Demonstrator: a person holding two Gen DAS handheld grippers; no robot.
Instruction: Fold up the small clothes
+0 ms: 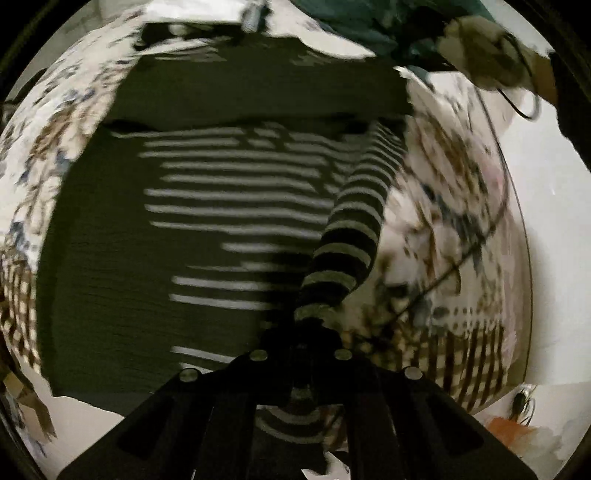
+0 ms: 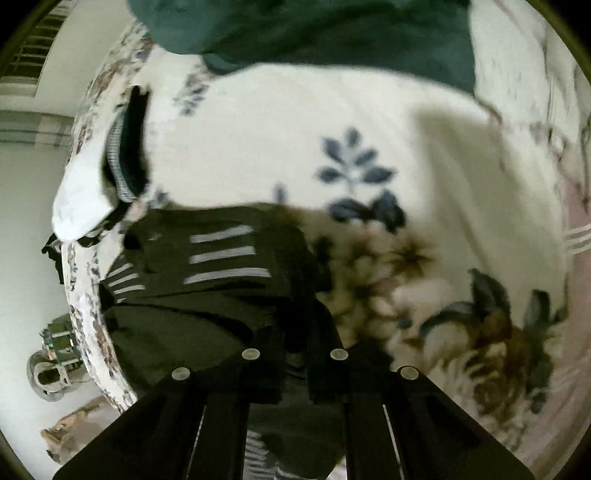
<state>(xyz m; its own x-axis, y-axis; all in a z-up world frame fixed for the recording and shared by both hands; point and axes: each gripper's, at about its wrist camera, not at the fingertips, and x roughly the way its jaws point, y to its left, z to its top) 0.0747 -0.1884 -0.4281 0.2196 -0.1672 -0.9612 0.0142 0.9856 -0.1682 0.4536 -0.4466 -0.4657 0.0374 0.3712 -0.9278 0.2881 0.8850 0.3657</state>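
Left gripper pinched tight on the cuff of a striped sleeve, lifting it off the bedspread and drawing it across toward the body of the dark striped top. Right gripper pressed together on a dark edge of the same top, near the left edge of the floral bedspread.

Spread mostly flat on the bed, that top, with a plain dark band lying across its far part. One sleeve raised and on its way inward, not yet laid down. Probably early in the fold: sleeves to bring in, then the body to double over.

Also waiting, by the look of it: a teal garment bunched at the far edge of the bed, and a small dark piece with a grey band toward the far left corner, whether folded or not, cannot tell.
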